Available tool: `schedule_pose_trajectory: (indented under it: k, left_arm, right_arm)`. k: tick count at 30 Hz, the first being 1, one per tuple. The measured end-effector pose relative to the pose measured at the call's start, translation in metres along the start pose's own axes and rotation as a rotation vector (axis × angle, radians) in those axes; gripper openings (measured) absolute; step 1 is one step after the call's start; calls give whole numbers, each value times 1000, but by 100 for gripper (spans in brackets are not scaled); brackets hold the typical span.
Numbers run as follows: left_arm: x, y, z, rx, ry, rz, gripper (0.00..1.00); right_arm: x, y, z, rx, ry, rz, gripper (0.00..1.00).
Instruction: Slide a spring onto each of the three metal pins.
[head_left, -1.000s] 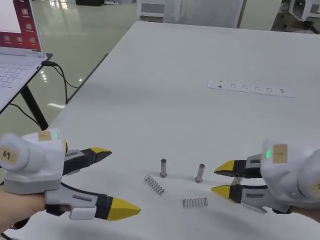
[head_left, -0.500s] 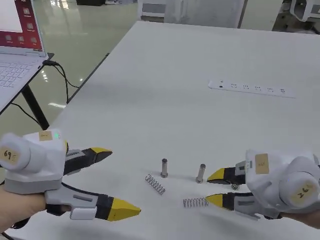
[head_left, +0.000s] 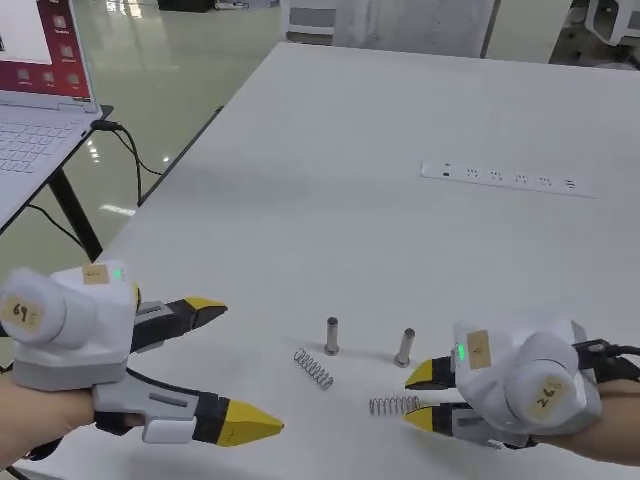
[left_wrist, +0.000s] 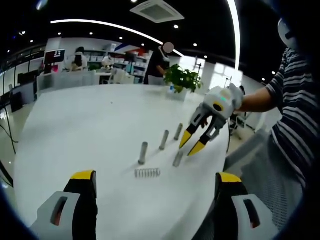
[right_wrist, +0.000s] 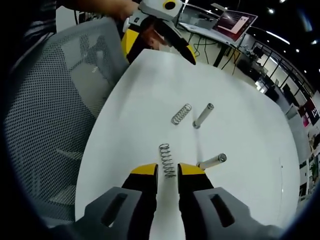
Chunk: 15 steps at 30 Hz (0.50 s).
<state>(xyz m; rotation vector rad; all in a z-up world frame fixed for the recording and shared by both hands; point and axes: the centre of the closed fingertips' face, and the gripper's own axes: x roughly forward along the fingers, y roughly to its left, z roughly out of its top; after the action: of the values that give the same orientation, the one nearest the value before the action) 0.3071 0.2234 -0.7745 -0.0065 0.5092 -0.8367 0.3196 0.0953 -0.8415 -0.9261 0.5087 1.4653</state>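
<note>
Here, right gripper (right_wrist: 168, 170) straddles a spring (right_wrist: 165, 155), slightly parted; left gripper (head_left: 243, 365) gapes wide near the table (head_left: 300, 200) edge.

Pins: 3 short grey metal cylinders, upright on the white desk (head_left: 400, 230), in a loose row, none carrying a spring.
Near pin (head_left: 332, 335): left of the middle pin (head_left: 405, 347); far pin (left_wrist: 178, 131) beyond it.
Springs: 2 thin wire coils, lying flat.
Left spring (head_left: 313, 368): diagonal, just beside the near pin.
Right spring (head_left: 392, 405): one end between the jaw tips of the right gripper (head_left: 407, 398).
</note>
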Motion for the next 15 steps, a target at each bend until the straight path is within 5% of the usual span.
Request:
schedule_pose_trajectory:
  k: [15]
  left_arm:
    - [0,-2,-3,6,13,-8,95]
  right_arm:
    - [15,5,-15,-1,51,40,8]
